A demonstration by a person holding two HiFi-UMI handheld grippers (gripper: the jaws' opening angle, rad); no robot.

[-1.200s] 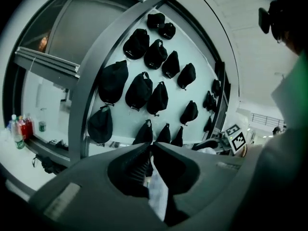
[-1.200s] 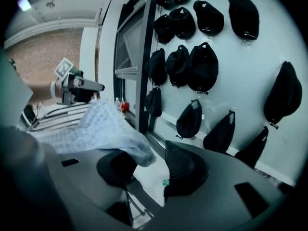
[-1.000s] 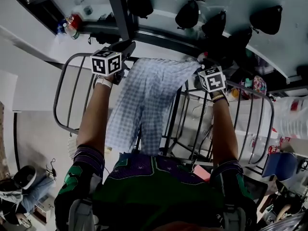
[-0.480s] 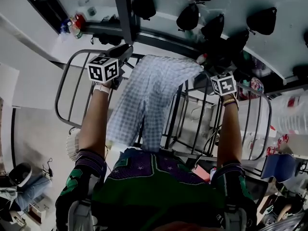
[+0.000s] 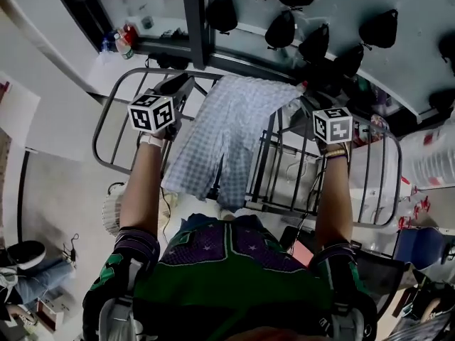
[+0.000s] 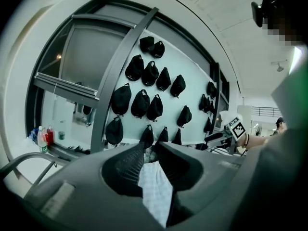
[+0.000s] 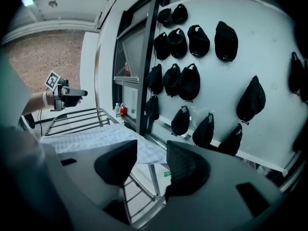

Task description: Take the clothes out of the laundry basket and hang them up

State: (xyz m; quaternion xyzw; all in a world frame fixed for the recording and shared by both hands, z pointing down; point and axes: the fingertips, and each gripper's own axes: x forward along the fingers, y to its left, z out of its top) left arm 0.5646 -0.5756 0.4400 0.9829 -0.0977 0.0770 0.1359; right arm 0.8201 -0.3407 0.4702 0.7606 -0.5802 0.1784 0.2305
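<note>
Logged a pale blue-and-white checked garment draped over the top of a grey metal-tube drying rack. Noted it spread flat along the far rail and hanging down over the near side, between the person's two forearms, left of the rack's dark central bar.

Found the left gripper at the far left corner of the checked garment. Read its jaws as clenched on a fold of the cloth. Confirmed in the left gripper view: checked fabric pinched between the ribbed pads and trailing down toward the camera.

Found the right gripper just beside the far right corner of the checked garment. Read its jaws as released and spread wide, having just been opening. Saw nothing between them. In the right gripper view, saw the cloth's edge lying on the rack rails beyond and to the left of the jaws, with neither pad on it.

Noted rows of black caps hanging on a white wall beyond the rack. Noted small bottles, one red, on a window ledge at the far left.
</note>
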